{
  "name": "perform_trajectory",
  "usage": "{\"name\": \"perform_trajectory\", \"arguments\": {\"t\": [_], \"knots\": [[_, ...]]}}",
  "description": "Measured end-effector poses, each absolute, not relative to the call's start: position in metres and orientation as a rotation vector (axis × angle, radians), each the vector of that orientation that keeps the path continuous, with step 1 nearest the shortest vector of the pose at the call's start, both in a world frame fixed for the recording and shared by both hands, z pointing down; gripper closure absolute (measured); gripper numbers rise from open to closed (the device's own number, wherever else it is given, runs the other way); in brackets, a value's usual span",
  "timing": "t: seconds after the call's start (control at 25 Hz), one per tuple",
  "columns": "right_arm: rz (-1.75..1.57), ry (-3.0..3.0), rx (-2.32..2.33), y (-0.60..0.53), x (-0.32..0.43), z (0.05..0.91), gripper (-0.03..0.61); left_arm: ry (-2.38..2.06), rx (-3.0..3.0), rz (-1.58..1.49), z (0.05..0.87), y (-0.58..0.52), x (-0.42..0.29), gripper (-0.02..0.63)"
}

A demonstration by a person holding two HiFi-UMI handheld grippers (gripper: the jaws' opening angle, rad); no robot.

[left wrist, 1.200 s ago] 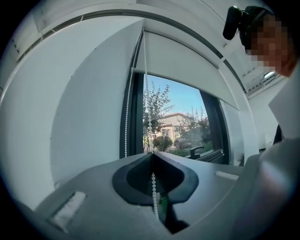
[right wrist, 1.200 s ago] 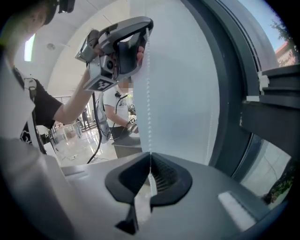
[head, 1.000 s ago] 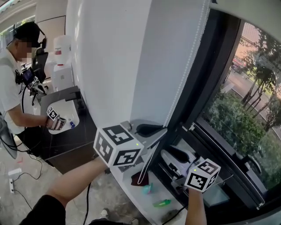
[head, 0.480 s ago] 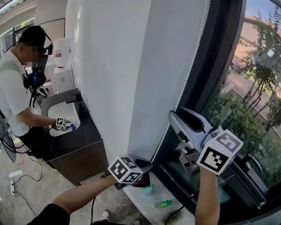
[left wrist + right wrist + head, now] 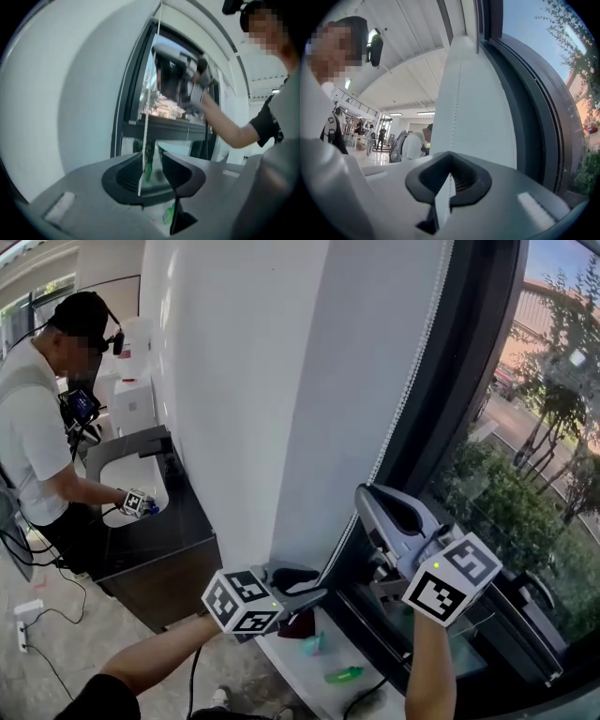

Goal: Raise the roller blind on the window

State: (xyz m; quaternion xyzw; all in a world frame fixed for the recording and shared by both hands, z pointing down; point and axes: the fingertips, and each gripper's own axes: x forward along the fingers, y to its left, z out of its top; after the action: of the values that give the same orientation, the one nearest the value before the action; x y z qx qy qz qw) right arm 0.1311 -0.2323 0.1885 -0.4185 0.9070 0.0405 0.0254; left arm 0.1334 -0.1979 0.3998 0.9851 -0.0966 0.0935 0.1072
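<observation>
Two grippers share one job here, and both work the bead chain (image 5: 397,399) that hangs down the window frame (image 5: 469,381) on its room side, against the white pillar (image 5: 356,362). We cannot see the blind's fabric anywhere. The glass inside the frame shows clear to the trees, so we judge the roll sits above the frame's top, out of view.

Our right gripper (image 5: 370,502) is higher along the frame and is clamped on the chain. In the right gripper view (image 5: 450,161) the pads meet and the beaded line runs straight up from them. Our left gripper (image 5: 305,585) sits lower, near the foot of the frame. It is released, with a plain gap between the pads (image 5: 176,171) and the chain (image 5: 140,173) passing through that gap close to one pad.

We expect the chain to be light, limp and slick. It should carry a pull only along its length and swing away if nudged sideways. The beads ought to catch on the ribbed pads, so we would squeeze squarely across the strand and pull parallel to the frame. A hard jerk could snap the links.
</observation>
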Motion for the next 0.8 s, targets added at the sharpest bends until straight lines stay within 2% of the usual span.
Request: {"name": "perform_trajectory", "arguments": {"t": [0.2,0.48,0.6,0.68,0.72,0.8], "knots": [[0.009,2.917,-1.359,-0.235,0.127,0.267,0.571,-0.38,2.961,-0.173,0.272,-0.219,0.114,0.477],[-0.266,3.127,-1.419,-0.22,0.121,0.396,0.571,-0.458,3.101,-0.183,0.207,-0.227,0.13,0.479],[-0.36,3.14,-1.424,-0.213,0.122,0.425,0.571,-0.479,3.134,-0.171,0.196,-0.229,0.138,0.484],[-0.392,3.128,-1.421,-0.211,0.123,0.429,0.571,-0.491,3.148,-0.169,0.192,-0.23,0.141,0.527],[-0.403,3.13,-1.419,-0.211,0.123,0.429,0.571,-0.488,3.147,-0.173,0.191,-0.231,0.143,0.604],[-0.437,3.141,-1.398,-0.209,0.123,0.429,0.571,-0.455,3.114,-0.208,0.192,-0.231,0.144,0.609]]}}
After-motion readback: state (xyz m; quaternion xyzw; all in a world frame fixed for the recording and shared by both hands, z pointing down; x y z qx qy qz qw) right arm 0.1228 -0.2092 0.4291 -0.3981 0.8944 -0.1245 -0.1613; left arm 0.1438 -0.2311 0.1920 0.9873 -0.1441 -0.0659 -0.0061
